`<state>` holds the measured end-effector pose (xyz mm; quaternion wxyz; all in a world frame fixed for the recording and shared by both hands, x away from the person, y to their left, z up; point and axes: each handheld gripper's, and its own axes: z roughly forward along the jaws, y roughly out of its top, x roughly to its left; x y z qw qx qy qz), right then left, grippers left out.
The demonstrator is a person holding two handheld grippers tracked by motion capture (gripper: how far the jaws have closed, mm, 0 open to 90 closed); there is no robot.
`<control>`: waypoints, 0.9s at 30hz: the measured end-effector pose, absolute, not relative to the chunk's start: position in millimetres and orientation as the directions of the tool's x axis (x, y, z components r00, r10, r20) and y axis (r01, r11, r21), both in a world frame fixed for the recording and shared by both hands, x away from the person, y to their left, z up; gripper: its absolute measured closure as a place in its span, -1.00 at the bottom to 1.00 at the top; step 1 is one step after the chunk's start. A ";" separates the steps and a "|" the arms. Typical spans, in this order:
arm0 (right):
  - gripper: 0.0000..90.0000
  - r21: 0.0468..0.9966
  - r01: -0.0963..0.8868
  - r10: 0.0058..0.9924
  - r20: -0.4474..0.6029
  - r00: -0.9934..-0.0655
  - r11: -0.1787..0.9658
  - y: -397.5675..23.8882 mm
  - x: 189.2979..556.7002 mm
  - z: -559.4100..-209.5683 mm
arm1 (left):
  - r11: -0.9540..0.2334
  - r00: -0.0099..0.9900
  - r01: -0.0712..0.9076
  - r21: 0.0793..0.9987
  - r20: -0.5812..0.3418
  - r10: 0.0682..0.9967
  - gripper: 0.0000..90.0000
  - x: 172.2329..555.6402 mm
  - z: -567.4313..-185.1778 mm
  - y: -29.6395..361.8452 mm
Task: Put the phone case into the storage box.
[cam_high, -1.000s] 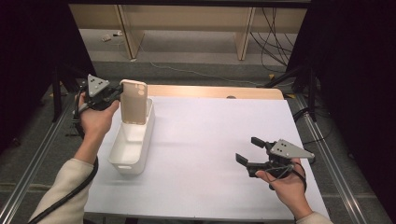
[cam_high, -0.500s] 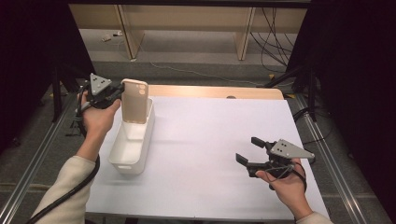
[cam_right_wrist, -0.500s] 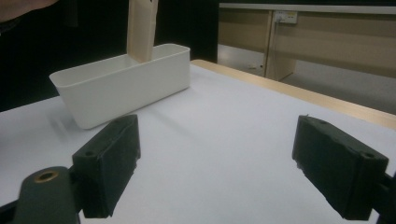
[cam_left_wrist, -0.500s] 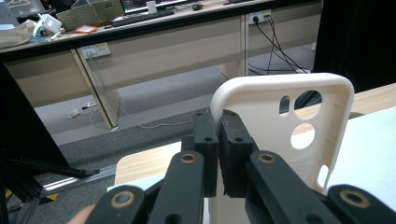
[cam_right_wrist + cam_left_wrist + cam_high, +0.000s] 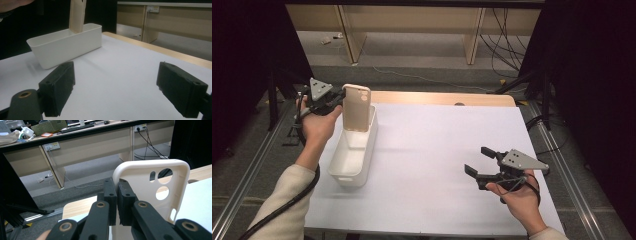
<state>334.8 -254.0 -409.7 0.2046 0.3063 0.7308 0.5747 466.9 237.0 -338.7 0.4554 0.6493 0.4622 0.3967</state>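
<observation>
On the bench (image 5: pixel 437 150) we find the bin (image 5: pixel 354 152) near the left edge, its long side running from front to back. The phone case (image 5: pixel 357 107) stands upright over the far end of the bin, its lower edge inside the bin's walls. The left claw (image 5: pixel 334 100) sits just left of the case, pinched on its left edge, above the bench's far left corner. Well apart, toward the front right of the bench, we see the right claw (image 5: pixel 479 162) just above the surface, its jaws pointing left toward the bin. Behind the bench lies the floor (image 5: pixel 412 55), with desk legs (image 5: pixel 352 35) and cables (image 5: pixel 507 35) farther back.
</observation>
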 end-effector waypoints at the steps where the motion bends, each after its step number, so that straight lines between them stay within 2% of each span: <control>1: -0.64 0.960 0.237 0.682 0.075 -0.727 0.146 -253.5 333.5 -409.5 | -0.157 0.257 0.239 0.958 0.093 0.962 0.92 467.5 -338.9 236.9; 2: -0.64 0.969 0.205 0.684 0.055 -0.727 0.141 -253.2 335.3 -410.3 | -0.156 0.258 0.239 0.958 0.092 0.962 0.92 468.1 -338.9 237.0; 6: -0.64 0.964 0.232 0.680 0.083 -0.729 0.131 -252.4 334.0 -410.4 | -0.157 0.256 0.242 0.958 0.093 0.962 0.92 470.2 -338.8 237.3; 7: -0.64 0.969 0.205 0.683 0.056 -0.728 0.139 -253.1 335.6 -410.5 | -0.158 0.256 0.242 0.957 0.095 0.962 0.92 470.8 -338.7 237.3; 8: -0.64 0.960 0.239 0.685 0.075 -0.725 0.148 -253.4 333.5 -409.6 | -0.159 0.256 0.241 0.957 0.095 0.962 0.92 471.3 -338.8 237.1; 10: -0.64 0.969 0.207 0.683 0.058 -0.728 0.138 -253.0 335.4 -410.5 | -0.160 0.256 0.242 0.957 0.096 0.962 0.92 472.3 -339.0 236.9; 13: -0.64 0.963 0.236 0.679 0.087 -0.729 0.130 -252.3 333.8 -410.4 | -0.161 0.256 0.244 0.956 0.097 0.962 0.92 473.9 -339.9 236.4; 27: -0.64 0.963 0.235 0.679 0.085 -0.729 0.131 -252.5 333.9 -410.5 | -0.162 0.252 0.252 0.954 0.097 0.963 0.92 480.9 -343.3 236.7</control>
